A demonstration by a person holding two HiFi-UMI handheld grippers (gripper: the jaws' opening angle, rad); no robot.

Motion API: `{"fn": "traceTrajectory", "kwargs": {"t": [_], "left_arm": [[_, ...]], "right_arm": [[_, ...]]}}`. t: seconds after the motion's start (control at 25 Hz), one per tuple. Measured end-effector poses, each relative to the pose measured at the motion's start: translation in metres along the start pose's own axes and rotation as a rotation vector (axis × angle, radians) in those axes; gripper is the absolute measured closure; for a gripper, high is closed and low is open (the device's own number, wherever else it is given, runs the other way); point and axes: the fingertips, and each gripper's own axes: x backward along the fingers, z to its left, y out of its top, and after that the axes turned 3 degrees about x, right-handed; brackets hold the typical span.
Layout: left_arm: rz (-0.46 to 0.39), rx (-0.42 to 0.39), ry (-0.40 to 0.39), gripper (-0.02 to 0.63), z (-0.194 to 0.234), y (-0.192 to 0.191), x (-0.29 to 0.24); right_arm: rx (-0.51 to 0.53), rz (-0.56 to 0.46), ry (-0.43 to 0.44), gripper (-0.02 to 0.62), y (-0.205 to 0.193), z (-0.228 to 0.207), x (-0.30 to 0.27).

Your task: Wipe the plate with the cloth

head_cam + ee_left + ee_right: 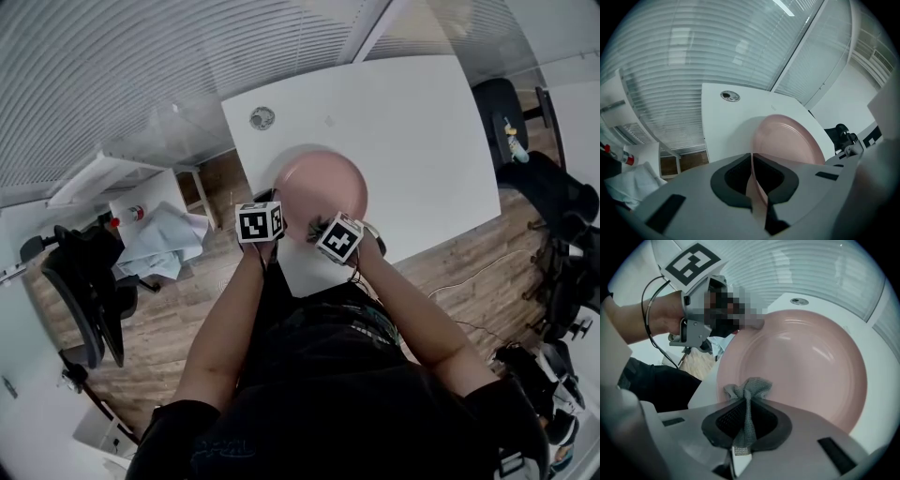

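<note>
The left gripper (752, 176) has its 2 jaws closed almost together on the rim of the round pink plate (787, 138). The thin rim runs straight through the narrow gap between the dark pads, and the rest of the plate spreads out ahead of the jaws and to their right. The plate is over the near part of the white rectangular table (394, 122). Whether its far edge rests on the tabletop cannot be told.

The right gripper (747, 416) has its 2 jaws pinched tight on a small grey woven cloth (747, 390). A narrow strip of the fabric is squeezed between the pads. A bunched tuft sticks out just past the jaw tips and lies against the near rim of the plate. The plate's shallow well fills the space ahead of these jaws and to their right. The other gripper, with its black-and-white marker cube, sits ahead and to the left of them at the plate's rim.

In the head view the 2 grippers lie close together, side by side at the plate's near edge, each with its cube turned upward. A round metal grommet (262, 118) is set in the tabletop well beyond the jaws of both. A black office chair (84, 291) stands on the wooden floor far off to the left.
</note>
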Motion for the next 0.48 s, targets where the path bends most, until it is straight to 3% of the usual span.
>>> {"fn": "traceTrajectory", "kwargs": {"t": [0.24, 0.48], "left_arm": [[-0.01, -0.042, 0.011, 0.577, -0.002, 0.001, 0.001], [0.005, -0.034, -0.012, 0.577, -0.003, 0.001, -0.002]], "right_arm": [[0.05, 0.12, -0.074, 0.552, -0.025, -0.025, 0.012], [0.055, 0.163, -0.166, 0.552, -0.039, -0.066, 0.026]]}}
